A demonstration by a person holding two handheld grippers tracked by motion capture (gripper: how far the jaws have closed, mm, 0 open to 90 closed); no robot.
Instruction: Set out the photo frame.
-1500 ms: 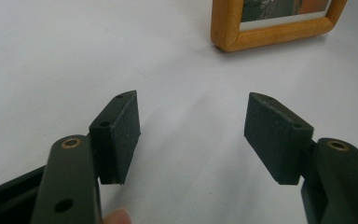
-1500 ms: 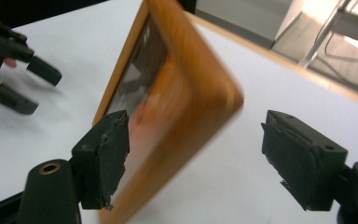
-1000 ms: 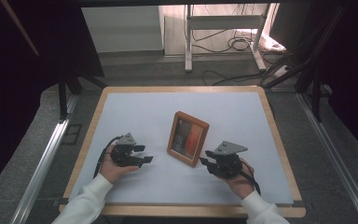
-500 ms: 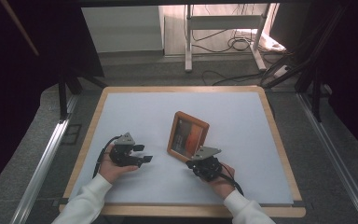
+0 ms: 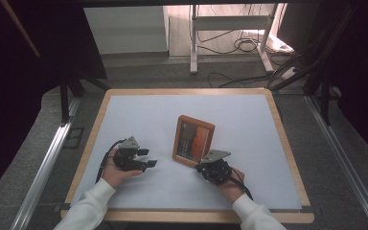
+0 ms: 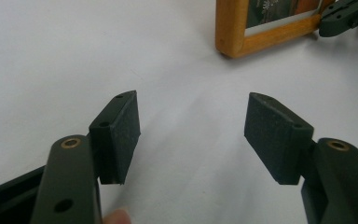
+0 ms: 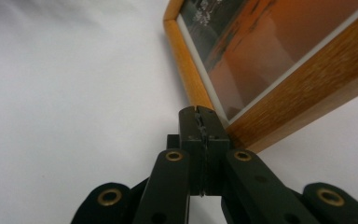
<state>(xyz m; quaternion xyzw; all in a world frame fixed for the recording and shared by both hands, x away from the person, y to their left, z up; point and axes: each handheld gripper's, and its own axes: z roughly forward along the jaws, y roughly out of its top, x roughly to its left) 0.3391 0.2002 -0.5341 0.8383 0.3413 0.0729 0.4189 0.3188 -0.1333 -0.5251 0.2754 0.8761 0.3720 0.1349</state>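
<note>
two sets of tongs are over one wide white surface with a wooden rim, and that surface is the biggest thing i have to work with. next down in size is the picture frame, a wooden one with an orange and dark print under glass. it lies flat a little right of the middle, well clear of every edge.

my right tongs sit at the frame's near corner. in the right gripper view the jaws are pressed flat together with nothing between them, and their tip is at the frame's near wooden edge. i think it touches the wood, but the angle is too steep to be sure. my left tongs hover low over bare surface to the left, apart from the frame, jaws spread wide with nothing in them; the pads show only white sheet between.

i judge the step in hand to be a nudge or pry at that corner with the closed tip, ahead of any pickup. the next move calls for getting the tip under or against the edge without skidding the frame away. then the left tongs need to come across to steady the far side.
</note>
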